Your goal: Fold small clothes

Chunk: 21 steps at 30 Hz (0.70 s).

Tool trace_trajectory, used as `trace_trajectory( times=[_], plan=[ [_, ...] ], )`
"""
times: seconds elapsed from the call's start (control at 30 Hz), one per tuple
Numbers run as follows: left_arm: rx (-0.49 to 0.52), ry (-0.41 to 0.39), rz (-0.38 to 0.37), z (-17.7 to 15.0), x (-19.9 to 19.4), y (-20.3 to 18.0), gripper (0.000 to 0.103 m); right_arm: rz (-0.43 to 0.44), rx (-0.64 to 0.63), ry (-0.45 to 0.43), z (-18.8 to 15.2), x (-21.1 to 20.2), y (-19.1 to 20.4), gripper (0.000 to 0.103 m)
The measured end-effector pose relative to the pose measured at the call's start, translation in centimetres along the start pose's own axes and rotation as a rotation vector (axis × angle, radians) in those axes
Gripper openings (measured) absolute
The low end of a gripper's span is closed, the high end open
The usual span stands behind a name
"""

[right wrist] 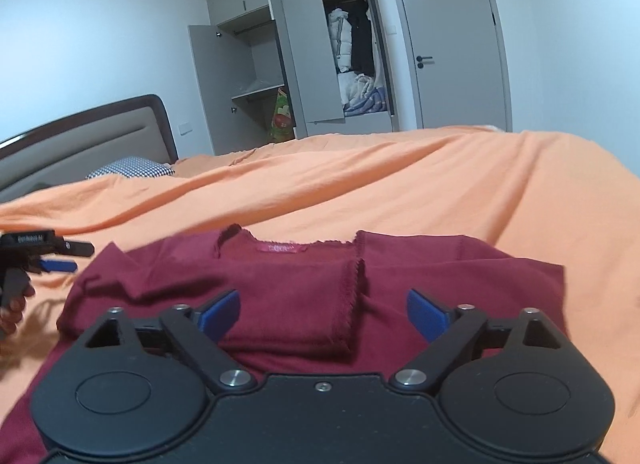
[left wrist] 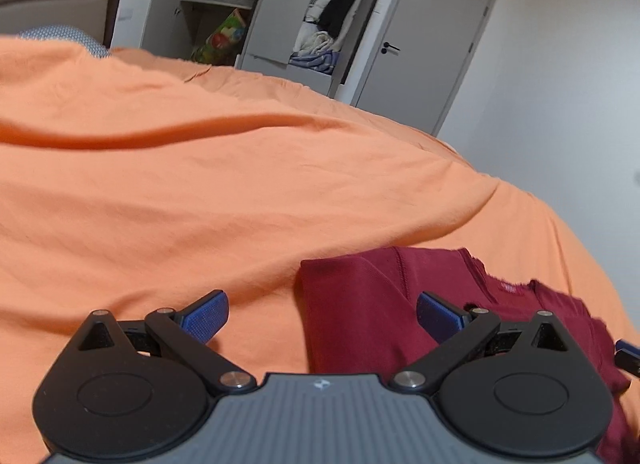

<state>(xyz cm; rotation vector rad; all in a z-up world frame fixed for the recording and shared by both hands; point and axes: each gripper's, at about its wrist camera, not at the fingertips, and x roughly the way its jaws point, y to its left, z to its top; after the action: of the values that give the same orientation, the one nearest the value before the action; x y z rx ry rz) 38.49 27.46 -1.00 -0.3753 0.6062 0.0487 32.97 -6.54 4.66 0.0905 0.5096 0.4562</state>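
Observation:
A dark red small top (right wrist: pixel 304 284) lies flat on the orange bedspread (right wrist: pixel 400 183), neckline and pink label facing away, with one side folded over its middle. My right gripper (right wrist: pixel 323 314) hovers open just above the top's centre, nothing between its blue pads. In the left wrist view the same top (left wrist: pixel 360 304) lies at the lower right. My left gripper (left wrist: pixel 323 316) is open at the top's left edge, its right pad over the red cloth and its left pad over the bedspread. The left gripper (right wrist: pixel 60 258) also shows at the far left of the right wrist view, held by a hand.
The bedspread (left wrist: pixel 200 163) is wrinkled and runs far beyond the top. A headboard (right wrist: pixel 80 143) and a patterned pillow (right wrist: pixel 132 167) lie at the back left. An open wardrobe (right wrist: pixel 304 63) with clothes and a closed door (right wrist: pixel 452 43) stand behind the bed.

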Motion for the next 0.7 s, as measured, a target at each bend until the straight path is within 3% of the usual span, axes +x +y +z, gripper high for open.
trace_trajectory(
  times=[0.23,0.33,0.37,0.5,0.57,0.7],
  plan=[
    [-0.080,0.017,-0.051,-0.3,1.7,1.4,0.092,0.035,0.066,0.040,0.5,3.0,-0.1,0.058],
    [-0.107,0.026,-0.073,-0.2,2.2,1.8,0.079,0.031,0.067,0.049,0.1,3.6,0.0,0.045],
    [-0.116,0.032,-0.081,-0.1,2.4,1.8,0.073,0.029,0.067,0.048,-0.1,3.7,0.0,0.041],
    [-0.097,0.048,-0.111,0.2,2.6,0.7,0.023,0.022,0.074,0.025,-0.2,3.5,-0.2,0.022],
    [-0.036,0.006,-0.101,0.4,1.8,-0.7,0.013,0.026,0.064,0.008,-0.1,3.1,-0.2,0.010],
    [0.062,-0.089,-0.091,0.9,-0.3,-3.0,0.009,0.010,0.003,-0.052,0.2,1.9,0.4,0.006]
  ],
)
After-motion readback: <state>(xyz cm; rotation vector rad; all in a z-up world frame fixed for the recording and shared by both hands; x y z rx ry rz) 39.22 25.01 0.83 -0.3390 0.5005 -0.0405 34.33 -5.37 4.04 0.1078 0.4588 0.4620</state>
